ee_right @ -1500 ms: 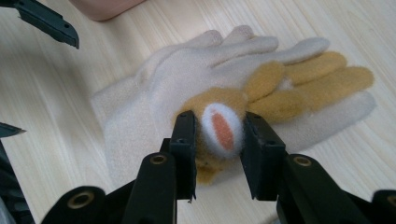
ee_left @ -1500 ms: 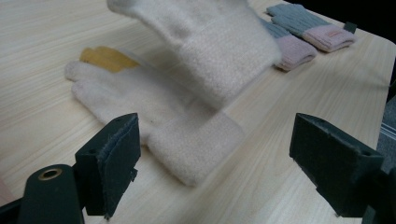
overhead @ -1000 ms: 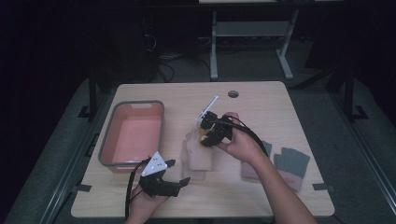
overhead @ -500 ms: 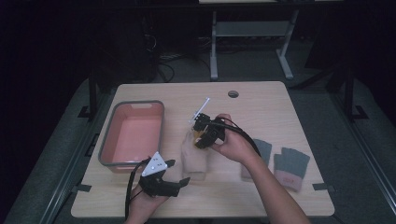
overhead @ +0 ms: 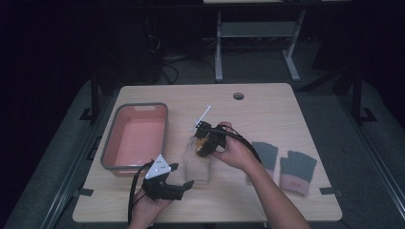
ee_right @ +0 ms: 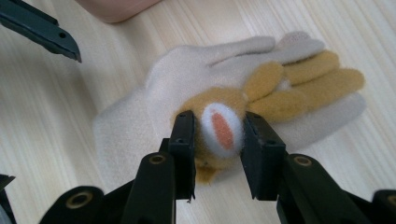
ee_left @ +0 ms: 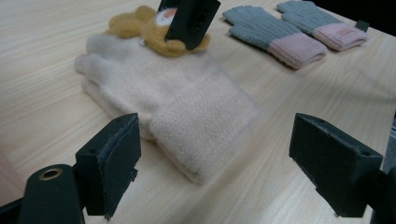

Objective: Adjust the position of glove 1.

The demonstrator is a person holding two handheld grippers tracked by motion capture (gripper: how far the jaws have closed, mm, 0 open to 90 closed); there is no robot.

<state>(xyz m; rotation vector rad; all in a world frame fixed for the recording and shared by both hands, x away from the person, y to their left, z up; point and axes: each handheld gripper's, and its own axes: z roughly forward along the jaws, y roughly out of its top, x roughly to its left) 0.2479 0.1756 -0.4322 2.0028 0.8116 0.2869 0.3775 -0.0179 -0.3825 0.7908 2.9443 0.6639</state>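
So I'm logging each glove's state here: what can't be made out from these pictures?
- Mustard glove: cuff end hidden between the right gripper pads in the right gripper view.
- Cream glove: part under the mustard glove hidden, left gripper view.
- Grey gloves: pattern too small and partly behind the forearm, high view.

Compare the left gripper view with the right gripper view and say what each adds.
Left gripper view alone: two grey knit gloves with pink cuffs and the left gripper, jaws wide open with nothing between them. Right gripper view alone: the mustard fuzzy glove's white-and-orange patch between the right gripper's pads. Shared: the mustard glove lying on the cream fleece glove, on the wooden table.
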